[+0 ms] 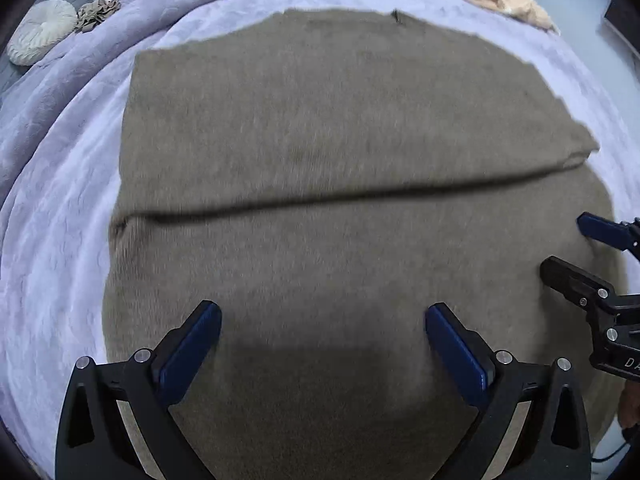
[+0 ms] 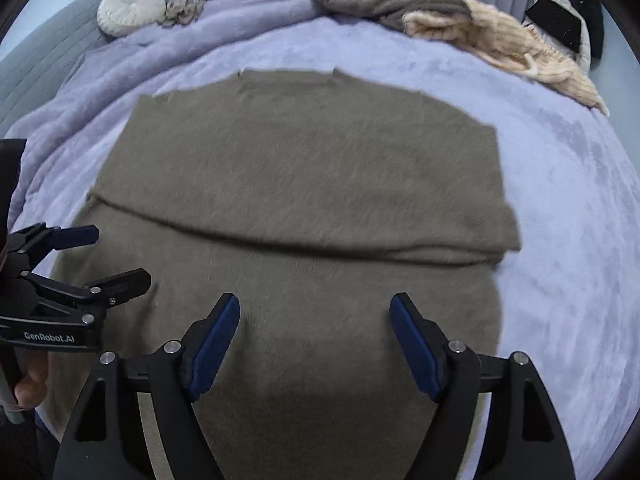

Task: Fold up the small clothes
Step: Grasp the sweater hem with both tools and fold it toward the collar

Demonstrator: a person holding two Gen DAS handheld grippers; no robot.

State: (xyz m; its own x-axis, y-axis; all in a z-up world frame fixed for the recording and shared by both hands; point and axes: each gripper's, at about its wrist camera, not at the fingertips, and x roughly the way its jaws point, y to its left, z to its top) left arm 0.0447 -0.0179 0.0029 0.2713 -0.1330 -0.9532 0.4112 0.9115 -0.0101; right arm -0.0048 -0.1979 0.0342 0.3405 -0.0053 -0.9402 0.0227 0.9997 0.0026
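An olive-brown knit sweater [image 1: 320,128] lies flat on the lavender bedspread [image 1: 56,216], with a folded layer whose edge runs across its middle; it also shows in the right wrist view [image 2: 304,168]. My left gripper [image 1: 323,320] is open and empty, hovering over the near half of the sweater. My right gripper [image 2: 314,312] is open and empty, also over the near half. The right gripper shows at the right edge of the left wrist view [image 1: 568,246], and the left gripper at the left edge of the right wrist view [image 2: 120,254].
A pile of beige and grey clothes [image 2: 480,36] lies at the far side of the bed. A round white cushion [image 2: 130,8] and a ruffled beige cushion [image 2: 182,10] sit at the far left. A dark object [image 2: 556,20] stands at the far right.
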